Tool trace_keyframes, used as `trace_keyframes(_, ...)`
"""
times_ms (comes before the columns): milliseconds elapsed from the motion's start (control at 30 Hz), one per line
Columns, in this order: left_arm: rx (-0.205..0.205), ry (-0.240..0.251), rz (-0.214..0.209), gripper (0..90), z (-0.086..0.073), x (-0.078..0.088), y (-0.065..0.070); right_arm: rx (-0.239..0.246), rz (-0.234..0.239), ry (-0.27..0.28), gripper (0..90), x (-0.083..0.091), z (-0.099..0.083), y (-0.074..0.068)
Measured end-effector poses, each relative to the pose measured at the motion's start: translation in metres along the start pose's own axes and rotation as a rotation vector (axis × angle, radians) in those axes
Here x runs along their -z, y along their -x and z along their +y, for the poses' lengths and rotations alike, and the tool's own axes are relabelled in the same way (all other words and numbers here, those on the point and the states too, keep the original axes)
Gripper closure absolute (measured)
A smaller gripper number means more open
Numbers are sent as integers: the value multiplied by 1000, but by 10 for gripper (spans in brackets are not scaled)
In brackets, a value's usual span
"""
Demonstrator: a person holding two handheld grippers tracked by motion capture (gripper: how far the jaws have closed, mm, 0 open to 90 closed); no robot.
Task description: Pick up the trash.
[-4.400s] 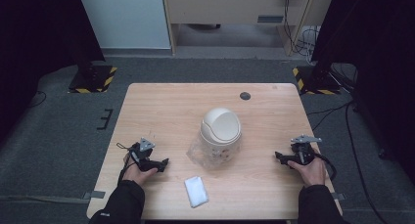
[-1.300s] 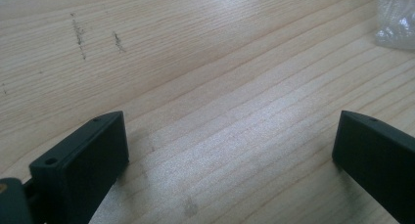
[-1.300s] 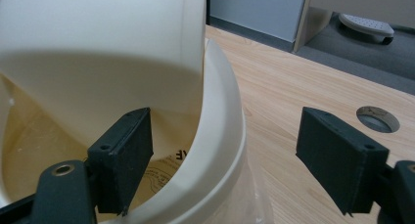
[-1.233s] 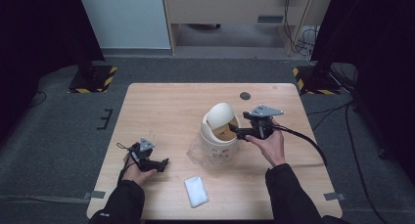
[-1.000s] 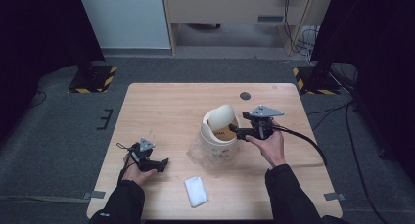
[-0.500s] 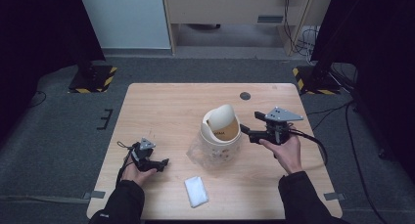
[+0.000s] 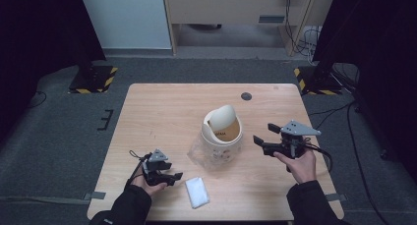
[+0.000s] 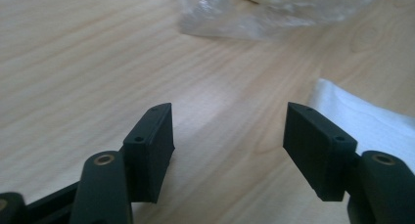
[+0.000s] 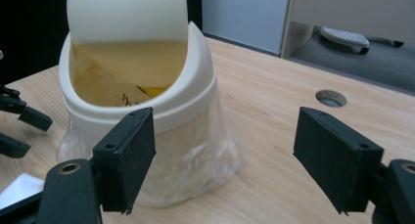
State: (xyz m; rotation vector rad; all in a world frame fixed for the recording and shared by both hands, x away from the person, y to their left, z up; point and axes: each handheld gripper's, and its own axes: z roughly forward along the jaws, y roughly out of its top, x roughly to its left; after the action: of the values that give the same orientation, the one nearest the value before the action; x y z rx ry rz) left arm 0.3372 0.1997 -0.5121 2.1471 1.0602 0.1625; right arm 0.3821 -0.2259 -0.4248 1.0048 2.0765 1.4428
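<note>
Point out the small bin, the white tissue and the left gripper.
small bin (image 7: 221,136), high view, front rim.
white tissue (image 7: 197,192), high view, its middle.
left gripper (image 7: 176,177), high view, between its fingertips.

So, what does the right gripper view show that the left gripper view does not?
Right gripper view alone: the bin's swing lid tipped open, the yellowish inside, and the round hole in the table. Left gripper view alone: the white tissue up close, just beyond the left gripper, nothing between its pads. Both share the clear plastic bag at the bin's base and the wooden table.
</note>
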Motion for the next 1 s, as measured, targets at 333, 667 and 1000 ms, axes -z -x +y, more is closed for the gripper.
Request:
trace_keyframes(333,8,-51,-67,440,-1,-8,18,-16,-17,-40,232,5,-19,6)
trace_keyframes(667,-50,-85,-57,603,3,-15,36,-16,-19,-53,230,5,-24,6)
trace_keyframes(1000,-33,-96,-49,783,6,-21,47,-28,-23,-61,230,5,-27,7)
